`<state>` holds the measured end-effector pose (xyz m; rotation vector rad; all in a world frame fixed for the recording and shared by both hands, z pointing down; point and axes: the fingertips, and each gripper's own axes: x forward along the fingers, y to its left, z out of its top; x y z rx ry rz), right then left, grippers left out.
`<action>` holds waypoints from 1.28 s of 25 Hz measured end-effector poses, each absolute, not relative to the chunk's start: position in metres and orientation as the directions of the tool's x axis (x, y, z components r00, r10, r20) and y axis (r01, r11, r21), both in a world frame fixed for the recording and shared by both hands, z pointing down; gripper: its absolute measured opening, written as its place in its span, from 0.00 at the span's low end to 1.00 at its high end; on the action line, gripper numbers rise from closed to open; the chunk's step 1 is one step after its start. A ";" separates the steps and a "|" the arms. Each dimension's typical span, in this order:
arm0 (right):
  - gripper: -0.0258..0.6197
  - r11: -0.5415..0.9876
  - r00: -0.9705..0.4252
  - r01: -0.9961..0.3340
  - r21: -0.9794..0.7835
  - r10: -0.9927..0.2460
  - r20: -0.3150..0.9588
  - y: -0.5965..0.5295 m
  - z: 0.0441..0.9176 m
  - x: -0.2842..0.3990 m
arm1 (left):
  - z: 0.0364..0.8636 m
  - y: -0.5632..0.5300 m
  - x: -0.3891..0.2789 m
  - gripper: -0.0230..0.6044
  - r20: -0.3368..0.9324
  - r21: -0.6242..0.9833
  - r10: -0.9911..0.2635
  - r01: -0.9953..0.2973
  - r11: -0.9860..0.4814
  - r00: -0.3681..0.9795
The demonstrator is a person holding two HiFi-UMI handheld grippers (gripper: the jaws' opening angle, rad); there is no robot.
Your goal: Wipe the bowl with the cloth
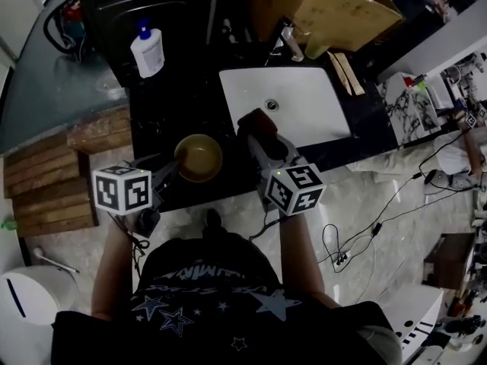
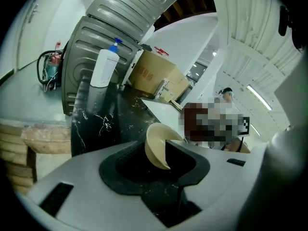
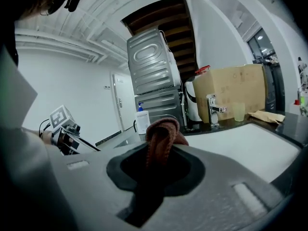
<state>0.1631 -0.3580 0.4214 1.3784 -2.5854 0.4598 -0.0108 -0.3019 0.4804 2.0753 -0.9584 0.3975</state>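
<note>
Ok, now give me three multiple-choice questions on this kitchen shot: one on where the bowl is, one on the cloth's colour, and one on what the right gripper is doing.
1. Where is the bowl?
A. On the dark counter, left of the sink
B. Inside the sink
C. On the wooden planks

2. What colour is the cloth?
A. White
B. Blue
C. Reddish-brown

3. What state is the right gripper in?
A. Open and empty
B. Shut on the cloth
C. Shut on the soap bottle

Answers:
1 A: the head view shows the bowl standing on the counter beside the sink.
2 C: the right gripper view shows rust-red fabric.
3 B: the cloth is pinched between its jaws.
</note>
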 end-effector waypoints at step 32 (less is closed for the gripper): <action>0.15 0.810 -0.782 -0.586 -0.031 -0.555 0.282 -0.363 0.404 0.103 | 0.501 -0.317 -0.015 0.07 0.687 0.493 -0.509 -0.847 -0.198 0.519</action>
